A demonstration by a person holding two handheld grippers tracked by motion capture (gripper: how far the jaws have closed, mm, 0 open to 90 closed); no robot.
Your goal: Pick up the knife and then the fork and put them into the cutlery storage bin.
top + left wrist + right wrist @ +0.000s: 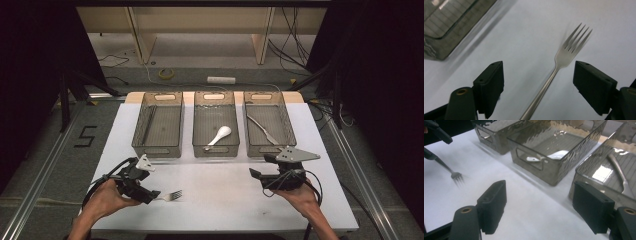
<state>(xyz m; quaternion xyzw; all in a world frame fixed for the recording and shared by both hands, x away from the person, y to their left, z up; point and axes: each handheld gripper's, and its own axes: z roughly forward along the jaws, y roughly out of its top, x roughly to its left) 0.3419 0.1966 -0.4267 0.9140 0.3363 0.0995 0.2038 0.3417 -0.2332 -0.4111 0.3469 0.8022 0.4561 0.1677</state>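
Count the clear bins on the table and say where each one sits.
3, in a row along the table's far side: the left bin looks empty, the middle bin holds a white spoon, the right bin holds a knife.

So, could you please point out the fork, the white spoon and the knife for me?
fork (564, 53), left gripper view, on the neck just below the tines.
white spoon (223, 132), high view, on its bowl, in the middle bin.
knife (263, 129), high view, mid-length, in the right bin.
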